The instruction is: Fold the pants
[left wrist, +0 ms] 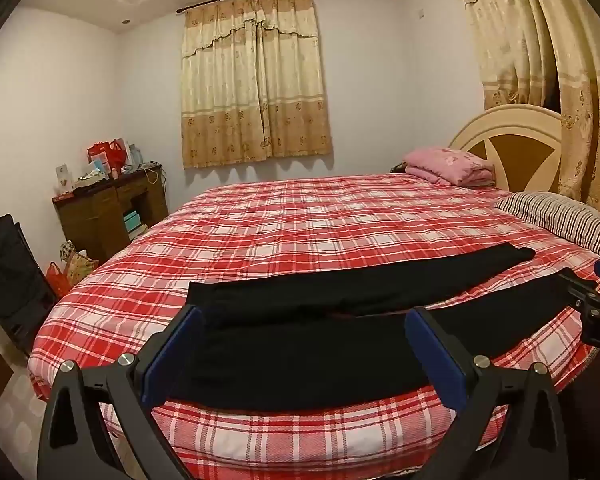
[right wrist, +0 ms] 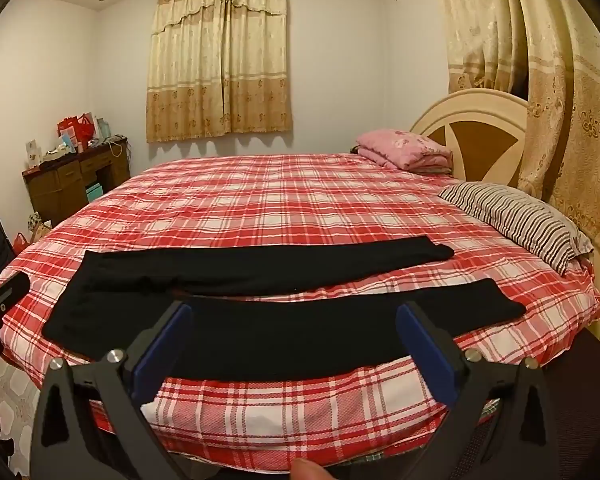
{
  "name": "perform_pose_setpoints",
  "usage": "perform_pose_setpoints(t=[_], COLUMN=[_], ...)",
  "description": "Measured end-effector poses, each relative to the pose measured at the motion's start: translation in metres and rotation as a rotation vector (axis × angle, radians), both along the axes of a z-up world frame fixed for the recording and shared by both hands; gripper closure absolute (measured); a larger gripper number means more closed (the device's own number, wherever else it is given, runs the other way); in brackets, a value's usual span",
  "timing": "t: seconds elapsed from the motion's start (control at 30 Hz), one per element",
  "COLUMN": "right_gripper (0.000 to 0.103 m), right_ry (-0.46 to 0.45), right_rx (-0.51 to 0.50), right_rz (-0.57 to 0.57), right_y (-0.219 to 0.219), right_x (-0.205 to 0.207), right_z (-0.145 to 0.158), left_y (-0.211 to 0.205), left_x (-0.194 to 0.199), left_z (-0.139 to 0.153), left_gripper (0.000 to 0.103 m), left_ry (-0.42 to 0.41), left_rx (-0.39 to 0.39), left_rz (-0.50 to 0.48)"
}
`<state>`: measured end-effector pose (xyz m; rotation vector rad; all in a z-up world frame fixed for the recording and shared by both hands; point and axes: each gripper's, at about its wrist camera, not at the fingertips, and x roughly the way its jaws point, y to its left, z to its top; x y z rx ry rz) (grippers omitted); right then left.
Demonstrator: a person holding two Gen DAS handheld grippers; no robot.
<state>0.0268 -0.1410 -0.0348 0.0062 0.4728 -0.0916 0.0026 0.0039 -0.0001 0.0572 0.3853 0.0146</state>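
Black pants [right wrist: 260, 320] lie flat near the front edge of the red plaid bed [right wrist: 284, 200], waist at the left, both legs stretched to the right with a strip of bedcover between them. In the left wrist view the pants [left wrist: 300, 344] fill the space between my fingers. My left gripper [left wrist: 304, 332] is open, held just above the waist end at the bed's front edge. My right gripper [right wrist: 294, 324] is open above the near leg, touching nothing. The right gripper also shows in the left wrist view [left wrist: 596, 300] at the right edge.
A striped pillow [right wrist: 516, 216] and a folded pink quilt [right wrist: 404, 152] lie by the headboard [right wrist: 480, 132] at the right. A cluttered wooden desk [right wrist: 72, 180] stands at the far left wall. Curtains [right wrist: 540, 60] hang close on the right. Bags [left wrist: 68, 268] sit on the floor.
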Motion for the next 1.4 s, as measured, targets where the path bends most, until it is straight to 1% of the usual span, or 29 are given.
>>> perform_pose_setpoints(t=[0.07,0.47,1.4], right_gripper=[0.000,0.000,0.000], right_ry=[0.002,0.012,0.017], right_rx=[-0.001,-0.011,-0.010], right_rz=[0.000,0.001,0.002], right_y=[0.006,0.011,0.010], right_x=[-0.002,0.000,0.000], right_z=[-0.001,-0.007,-0.010], left_y=[0.000,0.000,0.004], left_x=[0.000,0.003,0.005], left_z=[0.000,-0.004,-0.006], left_gripper=[0.001,0.001,0.001], left_ry=[-0.001,0.001,0.001], left_rx=[0.001,-0.001,-0.002], left_rz=[0.000,0.009,0.015])
